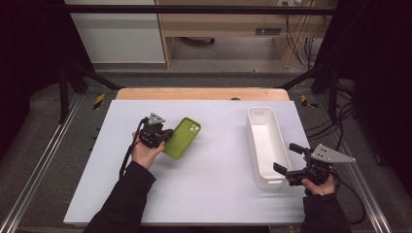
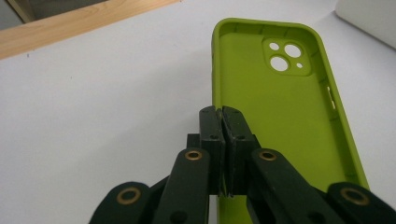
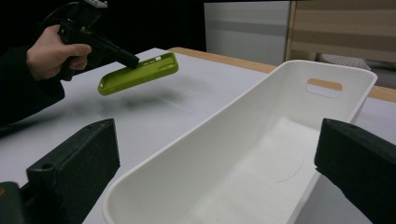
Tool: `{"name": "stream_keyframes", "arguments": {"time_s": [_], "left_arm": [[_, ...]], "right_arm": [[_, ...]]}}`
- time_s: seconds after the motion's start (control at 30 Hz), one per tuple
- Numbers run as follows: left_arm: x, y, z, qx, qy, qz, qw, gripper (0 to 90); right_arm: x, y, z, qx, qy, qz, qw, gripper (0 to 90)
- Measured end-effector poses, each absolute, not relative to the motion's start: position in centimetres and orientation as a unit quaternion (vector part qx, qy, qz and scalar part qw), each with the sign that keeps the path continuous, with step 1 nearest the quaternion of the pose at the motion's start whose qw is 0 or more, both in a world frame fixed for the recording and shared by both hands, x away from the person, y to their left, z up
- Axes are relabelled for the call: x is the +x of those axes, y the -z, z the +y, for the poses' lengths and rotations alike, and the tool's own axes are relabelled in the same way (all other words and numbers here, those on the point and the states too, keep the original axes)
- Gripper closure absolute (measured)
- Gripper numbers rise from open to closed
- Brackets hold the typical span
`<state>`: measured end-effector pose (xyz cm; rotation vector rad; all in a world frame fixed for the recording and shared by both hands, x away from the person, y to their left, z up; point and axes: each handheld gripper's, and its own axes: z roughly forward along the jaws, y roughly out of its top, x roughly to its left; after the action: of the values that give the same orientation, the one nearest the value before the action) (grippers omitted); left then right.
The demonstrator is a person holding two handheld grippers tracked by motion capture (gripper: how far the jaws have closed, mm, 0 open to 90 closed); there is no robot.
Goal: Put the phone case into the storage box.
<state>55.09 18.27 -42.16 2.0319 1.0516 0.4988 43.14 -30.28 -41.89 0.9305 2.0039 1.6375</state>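
Writing: none readable
Left gripper (image 1: 164, 136): jaws clamped on the long edge of the green phone case (image 1: 183, 138), held clear above the desk (image 1: 204, 194), left half
Right gripper (image 1: 287, 158): jaws wide apart, straddling the white bin's (image 1: 265, 145) near end, right edge

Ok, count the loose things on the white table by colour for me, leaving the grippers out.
Green: 1, the phone case, held clear of the table.
White: 1, the long bin.
Total: 2.
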Motion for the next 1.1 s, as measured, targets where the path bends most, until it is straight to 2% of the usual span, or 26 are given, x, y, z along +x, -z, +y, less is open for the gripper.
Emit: {"name": "stream_keyframes", "arguments": {"time_s": [0.7, 1.1], "left_arm": [[51.2, 38.7, 16.6, 0.806, -0.216, 0.343, 0.431, 88.1], [49.8, 38.2, 15.5, 0.816, -0.217, 0.313, 0.435, 88.1]], "right_arm": [[42.9, 41.3, -30.0, 0.327, -0.586, 0.714, 0.199, 0.4], [42.8, 40.8, -29.4, 0.321, -0.585, 0.718, 0.197, 0.4]]}}
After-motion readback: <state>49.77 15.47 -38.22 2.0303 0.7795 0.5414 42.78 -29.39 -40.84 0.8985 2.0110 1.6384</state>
